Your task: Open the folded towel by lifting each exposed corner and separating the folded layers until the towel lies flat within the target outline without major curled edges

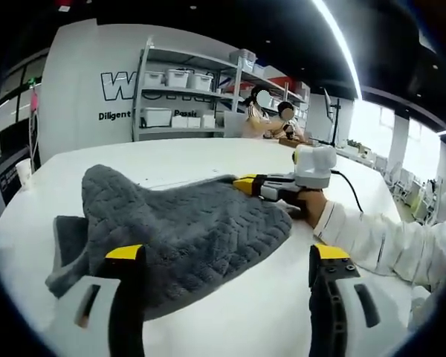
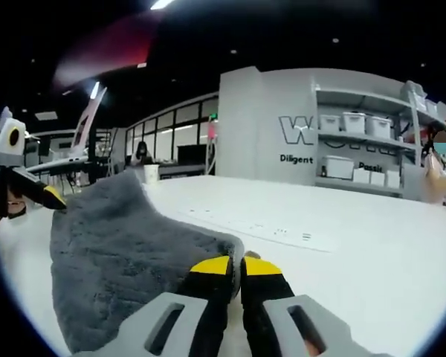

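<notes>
Right tongs [image 2: 234, 266] pinch shut on the grey towel's [image 1: 186, 230] corner to peel it across the worktop [image 1: 230, 160]; left tongs [image 1: 227, 256] wait, jaws wide apart, empty.

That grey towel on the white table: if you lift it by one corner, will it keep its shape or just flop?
The grey towel will probably flop: it already drapes in soft humps where the right gripper pinches its edge. Its thick, quilted pile suggests some weight and good grip, so slipping seems unlikely.
</notes>
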The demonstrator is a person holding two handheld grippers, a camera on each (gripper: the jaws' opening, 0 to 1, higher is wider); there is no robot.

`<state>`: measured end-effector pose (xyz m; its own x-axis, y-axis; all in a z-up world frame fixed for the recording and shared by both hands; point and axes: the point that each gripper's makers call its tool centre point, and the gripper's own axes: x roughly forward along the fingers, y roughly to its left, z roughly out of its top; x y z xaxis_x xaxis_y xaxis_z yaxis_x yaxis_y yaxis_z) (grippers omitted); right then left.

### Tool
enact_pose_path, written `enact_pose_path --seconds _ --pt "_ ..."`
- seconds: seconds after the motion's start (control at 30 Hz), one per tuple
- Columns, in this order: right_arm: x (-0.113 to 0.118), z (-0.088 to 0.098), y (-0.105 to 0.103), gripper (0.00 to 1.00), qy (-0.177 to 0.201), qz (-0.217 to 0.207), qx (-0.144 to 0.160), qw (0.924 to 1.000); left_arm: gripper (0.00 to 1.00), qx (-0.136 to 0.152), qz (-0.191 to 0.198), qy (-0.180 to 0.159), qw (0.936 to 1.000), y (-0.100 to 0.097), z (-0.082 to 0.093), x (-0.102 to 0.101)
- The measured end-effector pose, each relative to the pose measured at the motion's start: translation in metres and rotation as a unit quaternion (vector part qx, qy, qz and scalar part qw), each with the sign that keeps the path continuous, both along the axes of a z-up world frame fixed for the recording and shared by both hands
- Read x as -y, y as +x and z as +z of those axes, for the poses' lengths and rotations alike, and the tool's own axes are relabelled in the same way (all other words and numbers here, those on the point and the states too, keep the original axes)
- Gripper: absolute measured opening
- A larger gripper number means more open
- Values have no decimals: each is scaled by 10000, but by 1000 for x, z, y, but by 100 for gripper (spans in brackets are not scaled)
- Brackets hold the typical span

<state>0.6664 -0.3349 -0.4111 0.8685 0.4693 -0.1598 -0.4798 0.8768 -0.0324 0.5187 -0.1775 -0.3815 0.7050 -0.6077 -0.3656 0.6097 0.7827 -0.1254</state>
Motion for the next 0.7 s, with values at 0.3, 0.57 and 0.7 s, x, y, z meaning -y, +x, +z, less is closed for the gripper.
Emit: enact_pose_path --seconds 0.3,0.57,0.7 --pt "10 2 0 0 8 -160 48 9999 89 -3 9 22 10000 -1 -1 0" --pt "19 2 3 0 -107 -306 81 9994 89 -26 -15 45 10000 -1 -2 1" --pt "27 2 5 0 -141 -432 98 9989 89 -33 -12 64 10000 -1 -2 1"
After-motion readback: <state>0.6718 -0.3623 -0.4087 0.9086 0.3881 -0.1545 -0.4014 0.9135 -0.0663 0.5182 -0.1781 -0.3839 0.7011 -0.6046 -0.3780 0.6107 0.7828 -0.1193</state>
